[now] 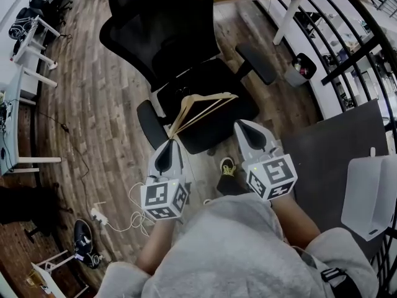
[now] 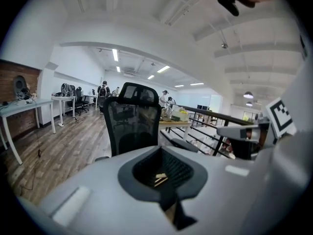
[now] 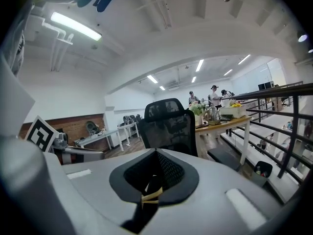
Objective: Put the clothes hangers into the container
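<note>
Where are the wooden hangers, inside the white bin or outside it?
Outside. The left tongs and right tongs grip the hangers over the chair; the bin stands apart.

Clothes hangers (image 1: pixel 183 113): pale bare wood, smooth, matt. Office chair (image 1: pixel 164 27) under them: black mesh back, black seat that looks like cloth, matt. Floor (image 1: pixel 99 110) around the chair: wood-look planks, slight sheen. Container (image 1: pixel 366 194) right of the chair: white plastic, smooth, matt.

You hold two: left claw (image 1: pixel 172 141), right claw (image 1: pixel 240 125). One office chair (image 1: pixel 166 27), one white container (image 1: pixel 370 194), wooden hangers (image 1: pixel 203 107) too bunched to count.
</note>
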